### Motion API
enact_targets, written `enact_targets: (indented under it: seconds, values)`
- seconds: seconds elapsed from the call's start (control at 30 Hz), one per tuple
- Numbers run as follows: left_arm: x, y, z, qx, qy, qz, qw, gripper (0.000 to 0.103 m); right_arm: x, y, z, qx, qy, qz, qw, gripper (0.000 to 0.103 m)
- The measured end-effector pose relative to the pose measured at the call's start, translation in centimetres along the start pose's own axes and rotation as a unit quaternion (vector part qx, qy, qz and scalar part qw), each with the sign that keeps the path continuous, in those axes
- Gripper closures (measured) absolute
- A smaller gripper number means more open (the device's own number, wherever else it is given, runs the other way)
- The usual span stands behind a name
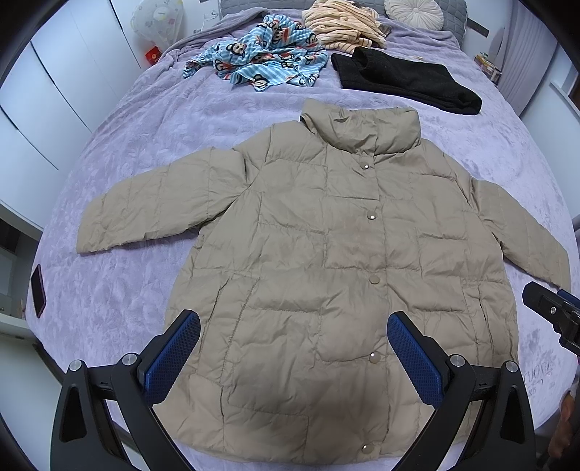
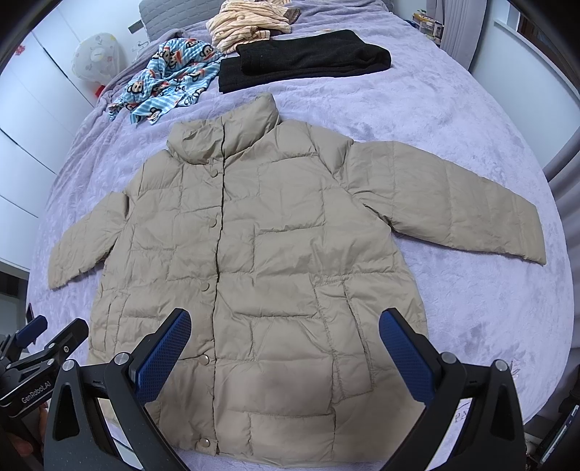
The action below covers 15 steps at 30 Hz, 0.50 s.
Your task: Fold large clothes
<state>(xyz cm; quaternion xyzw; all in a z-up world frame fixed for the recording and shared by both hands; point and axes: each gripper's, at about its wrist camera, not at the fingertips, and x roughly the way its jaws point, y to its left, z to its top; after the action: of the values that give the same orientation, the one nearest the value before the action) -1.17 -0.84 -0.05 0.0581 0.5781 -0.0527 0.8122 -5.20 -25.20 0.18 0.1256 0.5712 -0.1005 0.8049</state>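
A beige quilted puffer jacket (image 1: pixel 326 253) lies flat and buttoned on the lilac bed cover, collar away from me, both sleeves spread out to the sides; it also shows in the right wrist view (image 2: pixel 275 246). My left gripper (image 1: pixel 293 329) is open and empty, hovering above the jacket's lower front near the hem. My right gripper (image 2: pixel 284 326) is open and empty above the hem, a little right of the button line. The right gripper shows at the right edge of the left wrist view (image 1: pixel 554 311); the left gripper shows at the lower left of the right wrist view (image 2: pixel 43 347).
A folded black garment (image 1: pixel 402 78), a blue cartoon-print garment (image 1: pixel 261 59) and a cream striped garment (image 1: pixel 344 21) lie at the far end of the bed (image 1: pixel 145 137). A dark phone (image 1: pixel 38 286) lies near the left bed edge. White cabinets stand at the left.
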Motion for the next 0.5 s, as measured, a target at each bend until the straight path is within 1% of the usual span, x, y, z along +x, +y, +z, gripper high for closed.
enact_targets:
  seconds: [0.23,0.33,0.5]
  values:
    - [-0.03,0.20,-0.20,-0.001,0.001,-0.001,1.0000,0.000,0.05,-0.06,-0.01,0.000,0.000,0.001,1.000,0.000]
    - [0.18,0.43,-0.32,-0.004,0.003,-0.010,0.9999,0.000,0.04,-0.06,0.01,0.001,0.001,0.002,1.000,0.000]
    - [0.68,1.03,-0.46,-0.014,0.007,-0.022,0.9996,0.000,0.44,0.54,-0.44,0.010,0.005,0.019,1.000,0.000]
